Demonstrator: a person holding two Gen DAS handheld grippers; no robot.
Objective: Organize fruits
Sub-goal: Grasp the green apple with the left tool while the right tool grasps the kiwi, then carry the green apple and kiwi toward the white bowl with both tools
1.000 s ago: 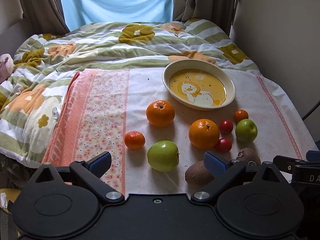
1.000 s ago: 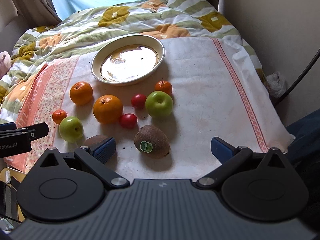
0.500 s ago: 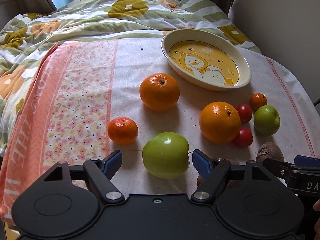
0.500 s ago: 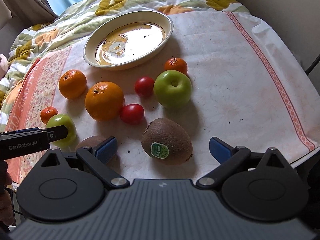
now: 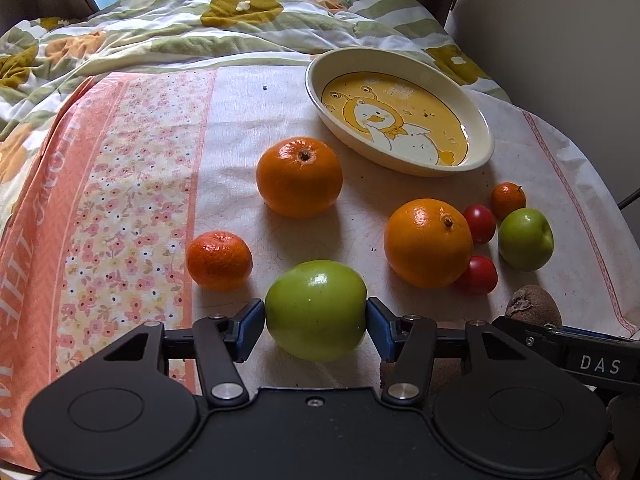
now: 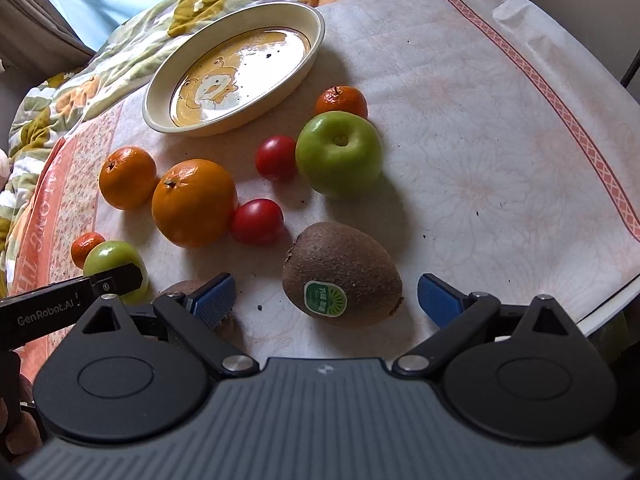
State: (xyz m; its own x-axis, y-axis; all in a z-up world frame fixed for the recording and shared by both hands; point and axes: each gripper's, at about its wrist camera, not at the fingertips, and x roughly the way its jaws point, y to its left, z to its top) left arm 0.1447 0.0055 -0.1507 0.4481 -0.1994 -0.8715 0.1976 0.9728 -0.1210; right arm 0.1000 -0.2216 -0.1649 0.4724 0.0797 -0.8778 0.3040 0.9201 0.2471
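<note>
My left gripper is shut on a green apple that rests on the cloth; both blue pads touch its sides. My right gripper is open around a brown kiwi with a green sticker, pads apart from it. Two oranges, a small mandarin, two red tomatoes, a second green apple, another small mandarin and a second kiwi lie on the cloth. A cream oval dish with a duck picture stands at the back.
The fruit lies on a white and pink floral cloth over a table. A striped quilt lies behind it. A wall is on the right. The table edge drops off at my right gripper's right.
Both grippers moved forward and down toward the fruit. My left gripper closed onto the near green apple. My right gripper came around the stickered kiwi, still open.
</note>
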